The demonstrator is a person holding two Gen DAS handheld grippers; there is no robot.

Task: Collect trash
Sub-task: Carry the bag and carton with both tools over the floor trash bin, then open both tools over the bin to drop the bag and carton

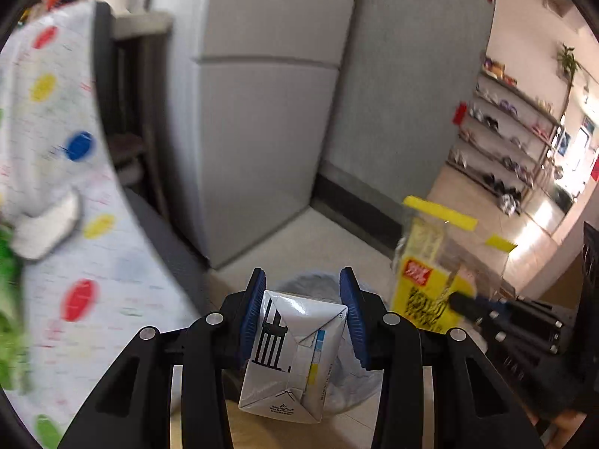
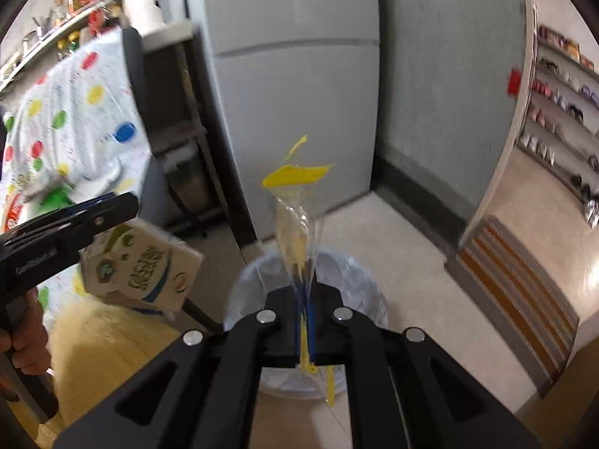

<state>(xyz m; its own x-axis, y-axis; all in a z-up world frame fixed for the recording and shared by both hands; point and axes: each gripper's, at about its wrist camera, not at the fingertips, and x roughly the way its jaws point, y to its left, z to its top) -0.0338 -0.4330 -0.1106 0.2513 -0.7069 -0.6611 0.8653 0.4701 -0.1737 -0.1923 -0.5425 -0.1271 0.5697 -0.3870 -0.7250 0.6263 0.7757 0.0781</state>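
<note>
My left gripper (image 1: pixel 302 292) is shut on a white drink carton (image 1: pixel 295 355), its blue pads pressing both sides. The carton also shows in the right wrist view (image 2: pixel 144 265), held by the left gripper (image 2: pixel 112 205) in the air at the left. My right gripper (image 2: pixel 306 284) is shut on a clear and yellow plastic wrapper (image 2: pixel 295 202) that stands up from the jaws. The wrapper also shows in the left wrist view (image 1: pixel 430 262), at the right. A bin lined with a pale plastic bag (image 2: pixel 359 273) stands on the floor right below both grippers (image 1: pixel 310 280).
A table with a white cloth with coloured dots (image 1: pixel 67 172) is at the left. A grey fridge (image 1: pixel 262 119) and grey wall stand behind the bin. A striped mat (image 2: pixel 524 284) lies on the floor at the right, with shoe shelves (image 2: pixel 561 112) beyond.
</note>
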